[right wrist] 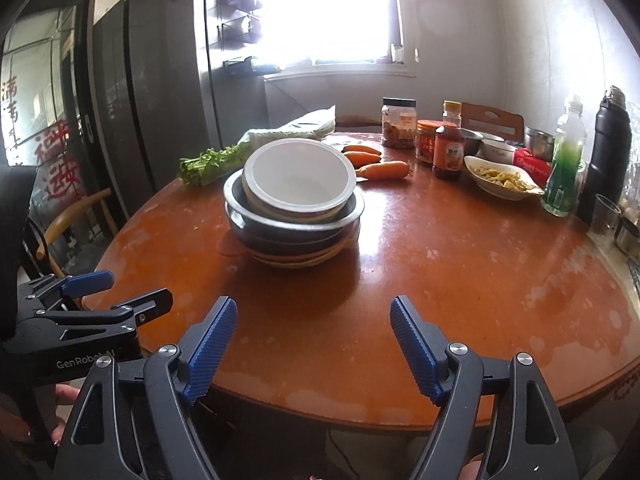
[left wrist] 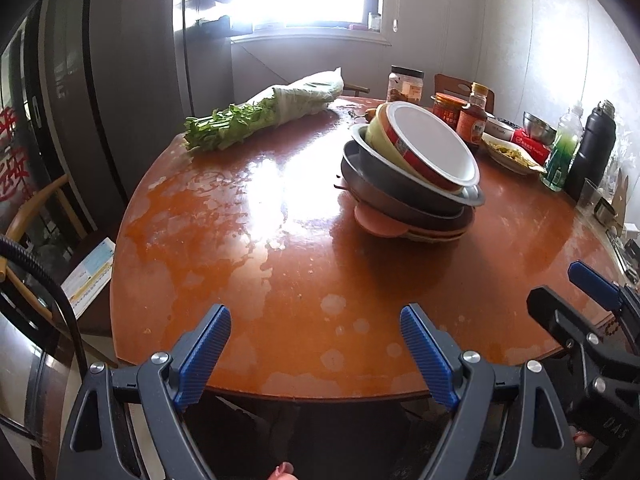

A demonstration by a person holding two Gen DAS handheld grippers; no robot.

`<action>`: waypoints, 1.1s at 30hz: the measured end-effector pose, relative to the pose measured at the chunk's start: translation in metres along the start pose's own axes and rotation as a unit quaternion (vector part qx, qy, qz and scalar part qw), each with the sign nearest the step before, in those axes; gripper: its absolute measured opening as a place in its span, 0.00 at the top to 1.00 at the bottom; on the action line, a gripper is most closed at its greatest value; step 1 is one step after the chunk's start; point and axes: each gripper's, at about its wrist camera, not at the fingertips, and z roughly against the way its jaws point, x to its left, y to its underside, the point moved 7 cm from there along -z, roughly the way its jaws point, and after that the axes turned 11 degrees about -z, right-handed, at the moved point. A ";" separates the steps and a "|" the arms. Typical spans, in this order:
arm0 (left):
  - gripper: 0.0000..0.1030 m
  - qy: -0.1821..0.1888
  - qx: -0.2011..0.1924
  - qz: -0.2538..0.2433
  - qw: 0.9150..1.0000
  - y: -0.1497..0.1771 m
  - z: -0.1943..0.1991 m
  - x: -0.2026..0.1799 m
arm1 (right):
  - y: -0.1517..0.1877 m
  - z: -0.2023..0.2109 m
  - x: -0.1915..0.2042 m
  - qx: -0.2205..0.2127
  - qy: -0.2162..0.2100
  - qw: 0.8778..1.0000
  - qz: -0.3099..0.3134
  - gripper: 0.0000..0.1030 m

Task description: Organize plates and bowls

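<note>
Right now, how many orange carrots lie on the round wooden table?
3. All lie behind the bowl stack: the nearest carrot, the middle one, the farthest one. More may be hidden.

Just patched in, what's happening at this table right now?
A person holds two blue-padded grippers over the near edge of the round orange-brown wooden table. The left hand-held gripper and the right hand-held gripper are both open and empty. Ahead sits a leaning stack of dishes: a white-lined bowl tilted on top, metal bowls beneath, flat plates at the bottom. Nothing has been lifted yet.
</note>
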 end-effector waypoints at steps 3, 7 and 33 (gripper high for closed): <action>0.16 0.003 0.003 -0.004 1.000 0.004 -0.002 -0.005 | 0.006 -0.001 -0.001 0.003 0.001 1.000 -0.009 0.22; 0.16 0.004 0.001 -0.005 1.000 0.009 -0.004 -0.012 | 0.014 -0.001 -0.005 0.000 0.009 1.000 -0.018 0.22; 0.16 0.003 0.013 -0.003 1.000 0.016 -0.017 -0.014 | 0.024 -0.006 -0.013 0.007 0.006 0.999 -0.039 0.22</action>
